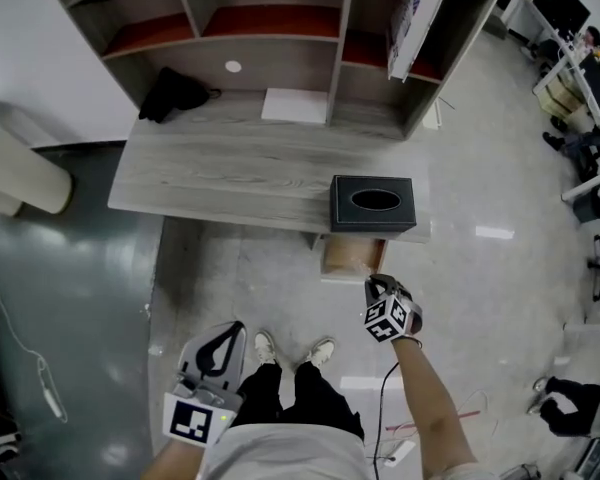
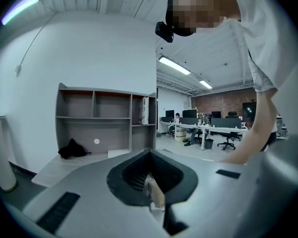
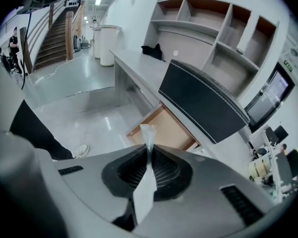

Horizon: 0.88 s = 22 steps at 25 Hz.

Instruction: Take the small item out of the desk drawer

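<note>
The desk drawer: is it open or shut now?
Open. The drawer sticks out from under the desk, below the black box, and the right gripper view shows its wooden bottom.

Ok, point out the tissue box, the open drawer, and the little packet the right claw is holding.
tissue box (image 1: 342, 200), head view, its top, left of the oval slot.
open drawer (image 3: 166, 130), right gripper view, its bare wooden floor.
little packet (image 3: 148, 135), right gripper view, its clear upper tip.
</note>
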Available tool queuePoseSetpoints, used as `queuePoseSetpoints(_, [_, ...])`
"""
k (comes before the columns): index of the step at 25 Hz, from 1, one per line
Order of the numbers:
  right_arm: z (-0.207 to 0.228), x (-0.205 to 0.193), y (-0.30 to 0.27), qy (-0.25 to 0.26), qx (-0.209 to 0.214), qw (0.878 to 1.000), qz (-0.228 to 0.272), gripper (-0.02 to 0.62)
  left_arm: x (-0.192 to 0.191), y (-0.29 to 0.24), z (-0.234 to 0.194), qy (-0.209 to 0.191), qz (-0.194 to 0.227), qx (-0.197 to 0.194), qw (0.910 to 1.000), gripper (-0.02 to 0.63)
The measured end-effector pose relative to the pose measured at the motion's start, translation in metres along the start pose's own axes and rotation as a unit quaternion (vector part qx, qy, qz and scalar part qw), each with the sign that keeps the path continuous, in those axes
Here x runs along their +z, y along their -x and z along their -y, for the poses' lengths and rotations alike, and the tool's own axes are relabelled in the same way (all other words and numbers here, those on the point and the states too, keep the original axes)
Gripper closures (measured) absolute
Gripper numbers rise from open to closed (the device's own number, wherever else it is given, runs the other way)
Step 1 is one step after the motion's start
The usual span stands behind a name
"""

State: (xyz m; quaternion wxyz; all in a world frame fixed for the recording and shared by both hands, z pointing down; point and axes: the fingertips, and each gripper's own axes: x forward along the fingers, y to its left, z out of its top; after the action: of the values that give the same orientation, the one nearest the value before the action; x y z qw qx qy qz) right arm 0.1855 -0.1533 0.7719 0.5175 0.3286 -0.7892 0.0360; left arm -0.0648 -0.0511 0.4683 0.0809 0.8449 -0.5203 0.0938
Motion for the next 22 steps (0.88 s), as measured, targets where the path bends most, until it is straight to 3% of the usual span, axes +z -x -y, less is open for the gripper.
queuePoseSetpoints(11, [0.031,0.040,0.096,-0.074,-0.037,0.994,0.078,0.566,0.053,-0.005,-0.006,-0.025,0.053,-0.003,0.9983,0.589])
queuePoseSetpoints(22, [0.074,0.083,0.213,-0.125,-0.094,0.971,0.179,0.566,0.101,-0.001,-0.016,-0.038,0.116,0.010,0.9924,0.589])
